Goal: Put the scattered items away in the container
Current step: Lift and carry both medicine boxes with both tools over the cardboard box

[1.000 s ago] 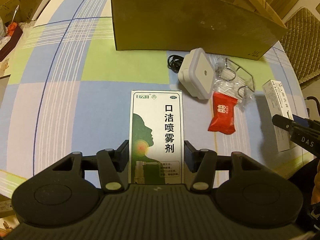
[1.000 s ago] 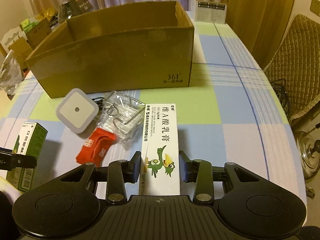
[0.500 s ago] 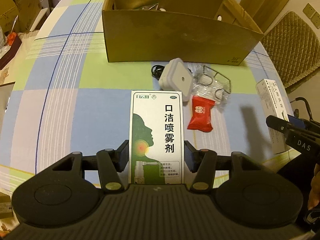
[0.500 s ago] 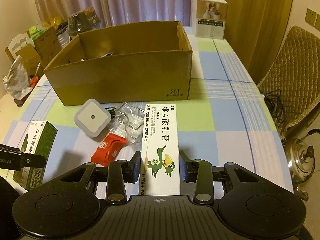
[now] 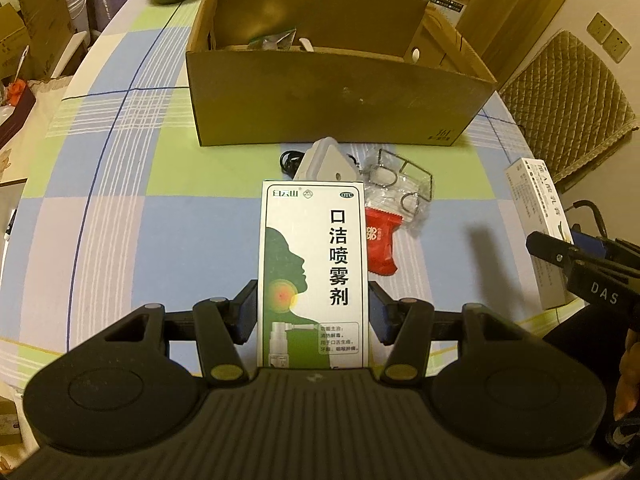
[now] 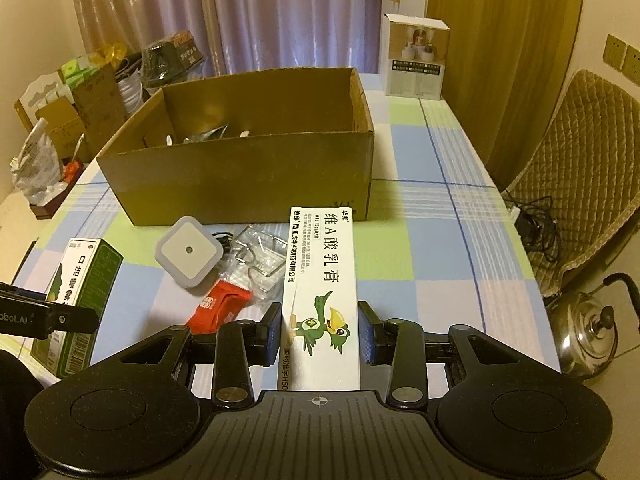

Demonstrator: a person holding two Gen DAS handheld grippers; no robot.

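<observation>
While both loads hang clear of the bench (image 5: 120,216), noted as higher than a second ago: box interior now open to both views where only its outer wall showed before. Left gripper (image 5: 312,312) clamped on the green-and-white spray carton (image 5: 314,264), pads against its two long sides, carton pointing forward. Right gripper (image 6: 319,332) clamped likewise on the white ointment carton (image 6: 320,280) with the green bird print. Cardboard box (image 6: 240,172) standing ahead of both, mouth up, a few items already lying inside at the back. Judged as lift complete and carry toward the box in hand; two cartons secured, neither yet over the rim.

Left on the checked cloth, just before the box's near wall: square white night-light (image 6: 188,252), black cord (image 5: 288,158) beside it, clear packet holding wire hooks (image 6: 260,256), red sachet (image 6: 214,308) touching that packet. All four still to be tidied.

Obstruction: near wall of the box, to be cleared before release. Loose cluster directly beneath the likely path; low pass liable to knock it. Grippers side by side, so risk of the two cartons meeting over the opening. Product box (image 6: 416,58) and padded chair (image 6: 580,152) well apart, no hindrance.
</observation>
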